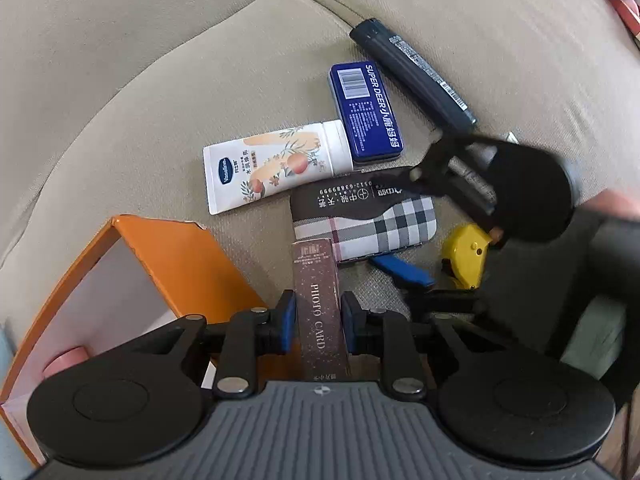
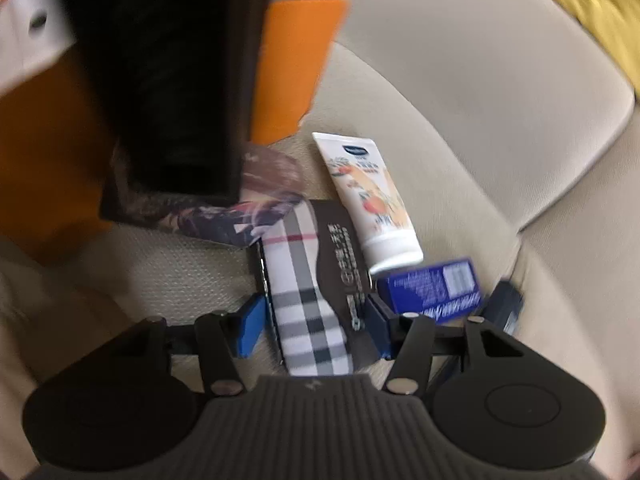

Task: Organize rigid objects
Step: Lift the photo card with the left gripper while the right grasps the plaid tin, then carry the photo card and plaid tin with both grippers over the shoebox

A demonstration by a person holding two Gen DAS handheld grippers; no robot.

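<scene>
Gripping one photo-card box (image 1: 320,312)

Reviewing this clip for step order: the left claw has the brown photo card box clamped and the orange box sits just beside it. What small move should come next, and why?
Probably carry the photo card box sideways over the open orange box and lower it in. The left claw is shut on it, and the orange box's white interior looks mostly free beside a pink item.

You are working in a home living area: beige fabric sofa cushions (image 1: 160,60) carry scattered household items, including a hand cream tube (image 1: 276,164).
</scene>
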